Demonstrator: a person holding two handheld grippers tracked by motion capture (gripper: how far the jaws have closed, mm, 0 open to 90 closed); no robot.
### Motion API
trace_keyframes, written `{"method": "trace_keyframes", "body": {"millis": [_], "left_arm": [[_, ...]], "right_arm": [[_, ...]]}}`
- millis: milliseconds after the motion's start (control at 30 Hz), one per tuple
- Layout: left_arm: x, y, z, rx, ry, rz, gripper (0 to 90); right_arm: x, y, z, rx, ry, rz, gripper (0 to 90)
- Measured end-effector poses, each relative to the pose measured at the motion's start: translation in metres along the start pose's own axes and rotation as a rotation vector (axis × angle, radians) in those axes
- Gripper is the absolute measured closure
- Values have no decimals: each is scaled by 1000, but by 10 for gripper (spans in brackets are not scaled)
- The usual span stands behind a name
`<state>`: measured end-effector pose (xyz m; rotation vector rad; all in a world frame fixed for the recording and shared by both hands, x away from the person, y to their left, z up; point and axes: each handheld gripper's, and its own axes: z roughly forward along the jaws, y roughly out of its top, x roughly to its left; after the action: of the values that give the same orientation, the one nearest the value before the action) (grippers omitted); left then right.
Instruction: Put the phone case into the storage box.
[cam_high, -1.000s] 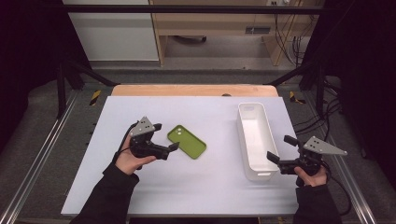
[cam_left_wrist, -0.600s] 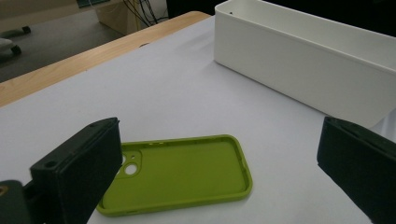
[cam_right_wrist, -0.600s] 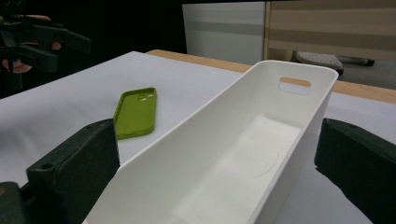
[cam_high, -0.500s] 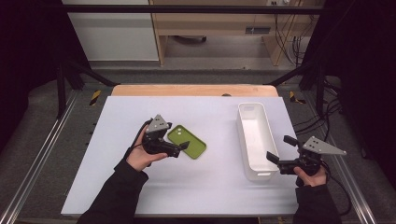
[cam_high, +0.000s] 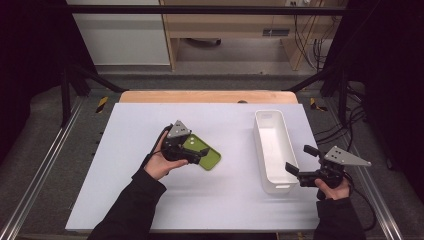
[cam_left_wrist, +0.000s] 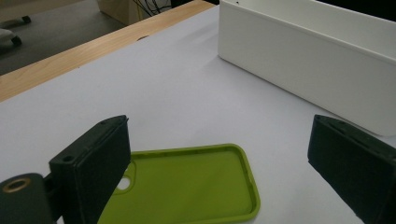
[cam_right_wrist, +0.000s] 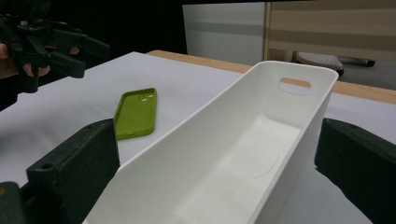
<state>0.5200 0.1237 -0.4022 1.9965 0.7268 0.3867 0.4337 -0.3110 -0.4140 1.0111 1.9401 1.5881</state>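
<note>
Since the earlier frame the left claw (cam_high: 200, 156) had travelled to the right across the white table (cam_high: 125, 190) and now hung over the near end of the green phone case (cam_high: 206, 155), its jaws having just been closing a little. They were nevertheless spread wide: in the left gripper view the case (cam_left_wrist: 196, 186) lay flat on the table between and below the two black jaws, hollow side up, with neither pad pressing on it. The camera cut-out of the case sat by the left jaw in that view. Beyond the case, well apart from it, stood the long white bin (cam_left_wrist: 308, 70).

The right claw (cam_high: 300, 162) was at the bin's near end, jaws spread, one on each side of the bin's short end wall (cam_right_wrist: 210, 168); whether the pads touched it could not be told. The bin (cam_high: 272, 150) stood lengthwise toward the right side of the table, with a handle slot in its far wall. The left claw (cam_right_wrist: 77, 53) showed off to the left beyond the case (cam_right_wrist: 135, 112).
</note>
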Motion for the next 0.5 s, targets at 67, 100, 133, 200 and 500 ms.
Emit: {"method": "trace_keyframes", "body": {"millis": [67, 100, 133, 200, 500], "left_arm": [[-1, 1, 1, 2, 3, 3, 92], [-1, 1, 3, 4, 6, 5, 98], [-1, 2, 4, 8, 7, 7, 98], [-2, 2, 7, 14, 12, 11, 136], [-5, 10, 17, 24, 28, 13, 288]], "right_arm": [[0, 0, 0, 0, 0, 1, 4], [0, 0, 0, 0, 1, -1, 4], [0, 0, 0, 0, 1, -1, 4], [0, 0, 0, -2, 1, 1, 4], [0, 0, 0, -4, 5, 6, 4]]}}
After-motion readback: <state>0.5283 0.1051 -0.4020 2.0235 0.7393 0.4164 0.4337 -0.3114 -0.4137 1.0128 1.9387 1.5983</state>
